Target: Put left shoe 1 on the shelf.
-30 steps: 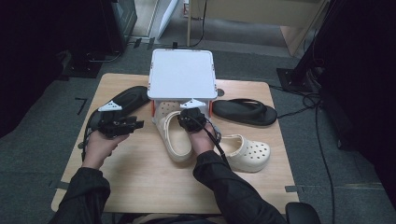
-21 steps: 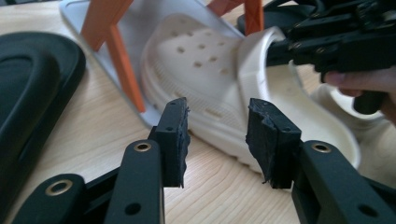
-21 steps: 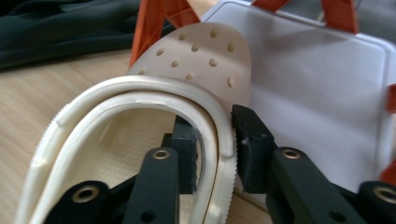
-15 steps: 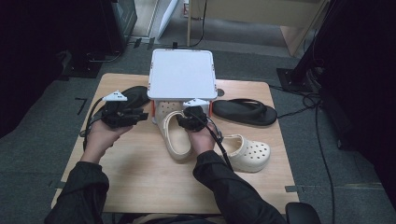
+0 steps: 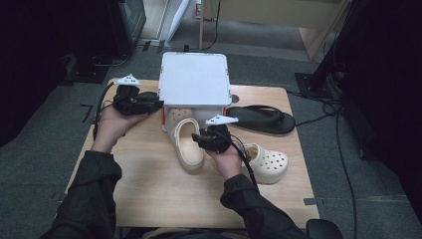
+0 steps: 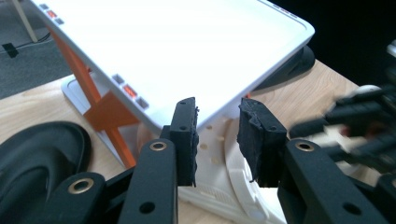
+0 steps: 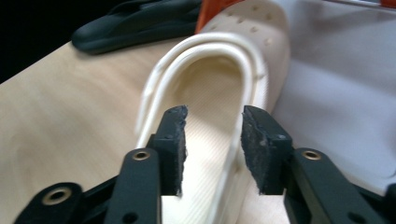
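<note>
On the wooden desk (image 5: 149, 189) a cream clog (image 5: 187, 142) lies with its toe tucked under the white shoe rack (image 5: 195, 79), its open heel end pointing toward the person. The right tool (image 5: 199, 140) hangs just at that clog's right rim; its jaws stand apart and have just been closing, with the raised rim of the clog (image 7: 205, 93) seen between them, though whether the pads touch it cannot be told. The left tool (image 5: 157, 104) is lifted at the rack's left front corner, its jaws also apart and just closing, nothing clamped between them. A second cream clog (image 5: 266, 163) lies by the right wrist. One black sandal (image 5: 261, 118) rests right of the rack, another (image 6: 37, 158) left of it.
</note>
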